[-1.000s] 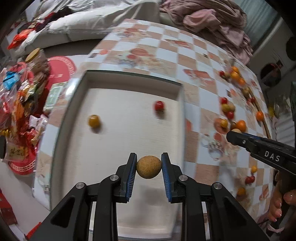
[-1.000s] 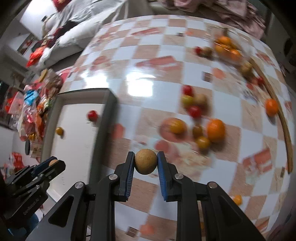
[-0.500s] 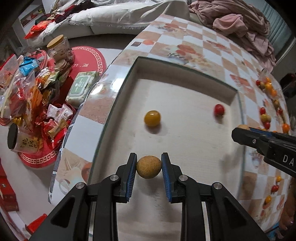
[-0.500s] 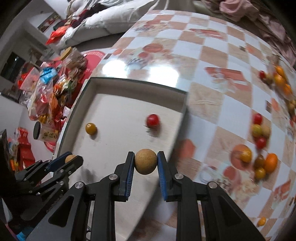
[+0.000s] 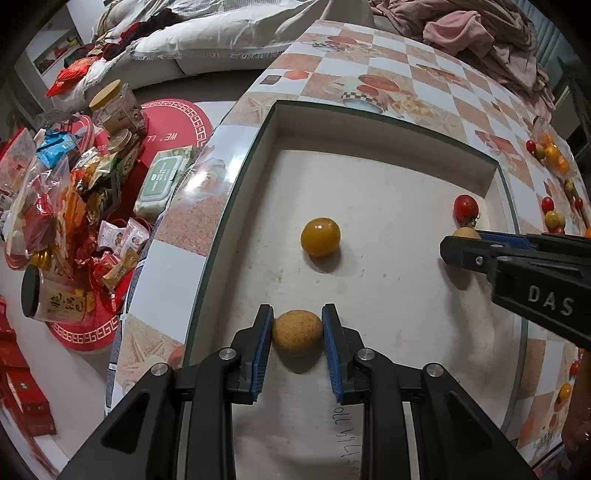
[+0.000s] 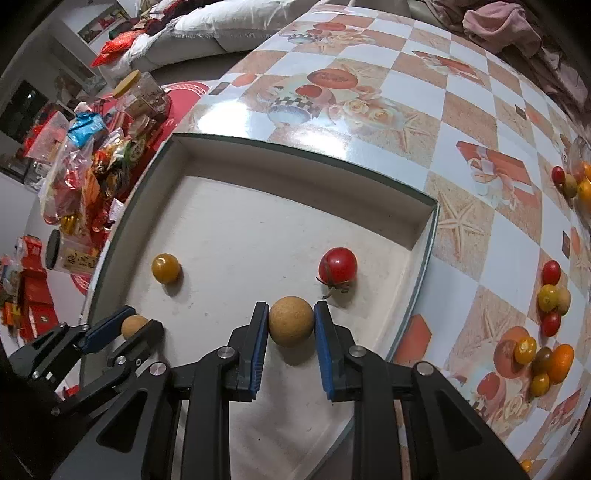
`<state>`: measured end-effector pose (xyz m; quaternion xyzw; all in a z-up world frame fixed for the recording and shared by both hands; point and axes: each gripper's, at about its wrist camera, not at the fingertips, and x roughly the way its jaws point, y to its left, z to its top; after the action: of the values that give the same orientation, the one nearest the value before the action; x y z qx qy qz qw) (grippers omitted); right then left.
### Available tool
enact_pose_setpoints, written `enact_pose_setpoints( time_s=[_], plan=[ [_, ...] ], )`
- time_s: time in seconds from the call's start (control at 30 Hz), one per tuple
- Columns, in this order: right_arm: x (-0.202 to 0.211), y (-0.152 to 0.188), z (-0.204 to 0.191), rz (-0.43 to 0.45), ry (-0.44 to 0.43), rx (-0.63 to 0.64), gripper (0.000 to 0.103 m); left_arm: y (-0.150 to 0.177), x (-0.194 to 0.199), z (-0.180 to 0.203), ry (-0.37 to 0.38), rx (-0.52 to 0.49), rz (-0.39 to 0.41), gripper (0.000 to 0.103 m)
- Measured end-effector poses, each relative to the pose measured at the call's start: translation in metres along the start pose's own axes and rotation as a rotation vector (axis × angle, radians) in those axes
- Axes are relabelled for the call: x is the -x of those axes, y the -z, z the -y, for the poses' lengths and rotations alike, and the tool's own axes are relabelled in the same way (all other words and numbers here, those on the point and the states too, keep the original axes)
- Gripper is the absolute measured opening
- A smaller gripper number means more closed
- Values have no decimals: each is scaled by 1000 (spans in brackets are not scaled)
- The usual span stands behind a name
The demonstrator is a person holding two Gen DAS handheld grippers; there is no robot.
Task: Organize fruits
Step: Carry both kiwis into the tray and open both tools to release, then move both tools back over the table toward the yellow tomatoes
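Observation:
A shallow white tray point(image 5: 495, 177) lies on the checkered table. In it sit a yellow tomato point(image 5: 320, 236) and a red tomato point(image 5: 465, 208). My left gripper point(image 5: 297, 334) is shut on a tan round fruit point(image 5: 297, 330), low over the tray's near left part. From the right, my right gripper point(image 5: 463, 245) enters with a second tan fruit point(image 5: 466, 233). In the right wrist view the right gripper point(image 6: 291, 323) is shut on its tan fruit point(image 6: 291, 320), just in front of the red tomato point(image 6: 338, 265). The left gripper point(image 6: 135, 328) is at lower left.
Several loose tomatoes and small oranges point(image 6: 546, 354) lie on the table point(image 6: 461, 122) right of the tray. Beyond the table's left edge, snack bags and jars point(image 5: 74, 192) crowd the floor by a red mat point(image 5: 173, 125). Pink clothes point(image 5: 480, 33) are heaped at the back.
Both grippers have moved left from the loose fruit to over the tray and sunk closer to its floor. Each still holds its tan fruit.

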<state>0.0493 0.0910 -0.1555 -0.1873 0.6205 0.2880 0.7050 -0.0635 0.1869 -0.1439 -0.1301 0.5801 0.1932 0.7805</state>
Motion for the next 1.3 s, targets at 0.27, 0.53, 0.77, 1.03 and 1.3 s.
enact_pose_setpoints(
  time_s=[0.27, 0.53, 0.77, 1.03, 1.3],
  plan=[
    [0, 1, -2, 6, 22, 28, 28, 1, 0, 1, -1, -17, -10, 29],
    [-2, 1, -3, 1, 2, 21, 46, 4, 12, 0, -14, -26, 50, 76],
    [6, 0, 0, 12, -36, -3, 65, 3, 10, 3, -20, -40, 17, 76],
    [38, -2, 10, 77, -71, -29, 80, 1, 16, 13, -34, -61, 3, 76],
    [68, 13, 46, 127, -55, -120, 81, -3, 32, 41, -15, -120, 14, 76]
  ],
)
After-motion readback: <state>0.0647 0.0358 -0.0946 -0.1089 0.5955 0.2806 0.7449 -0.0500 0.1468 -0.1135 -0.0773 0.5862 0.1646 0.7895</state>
